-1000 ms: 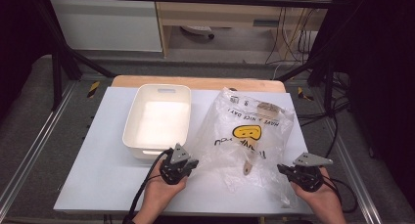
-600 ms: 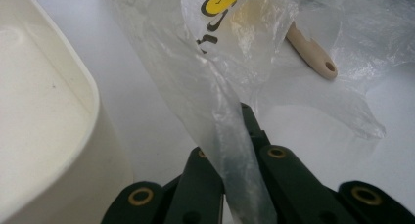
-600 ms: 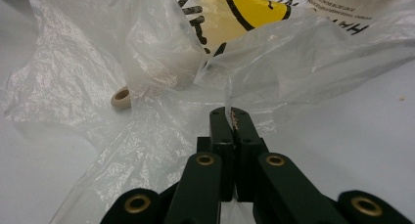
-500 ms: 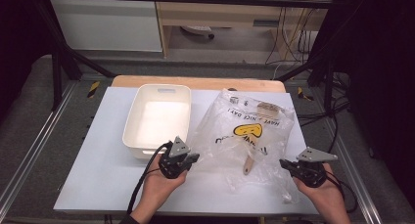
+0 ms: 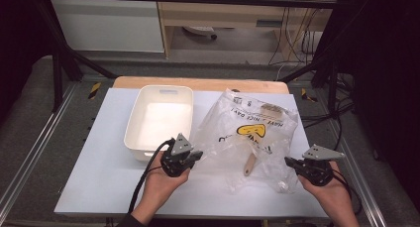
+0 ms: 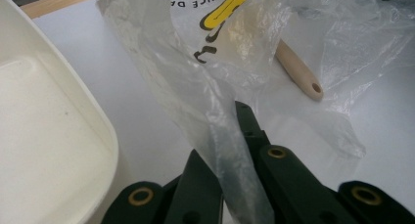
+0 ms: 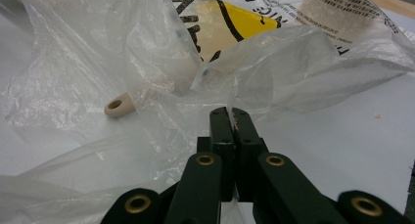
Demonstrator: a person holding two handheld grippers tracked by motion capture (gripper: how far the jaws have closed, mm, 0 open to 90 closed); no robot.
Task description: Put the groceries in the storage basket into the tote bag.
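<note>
The clear plastic bag (image 5: 247, 138) is spread over the bench's right half, beside the white tray (image 5: 159, 119). Its left edge is pinched in the left gripper (image 5: 194, 156) fingers. The right gripper (image 5: 289, 161) fingers are closed on its right edge.

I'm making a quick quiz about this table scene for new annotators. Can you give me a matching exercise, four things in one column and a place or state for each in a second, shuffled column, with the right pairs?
Things:
1. white tray
2. plastic bag
3. wooden handle
4. right gripper

Places or states:
A. pinched at its near-left edge by the left gripper
B. lying inside the clear plastic, hole end toward the person
C. empty, to the left of the bag
D. jaws shut at the bag's right edge

Pairs: 1-C, 2-A, 3-B, 4-D
</note>
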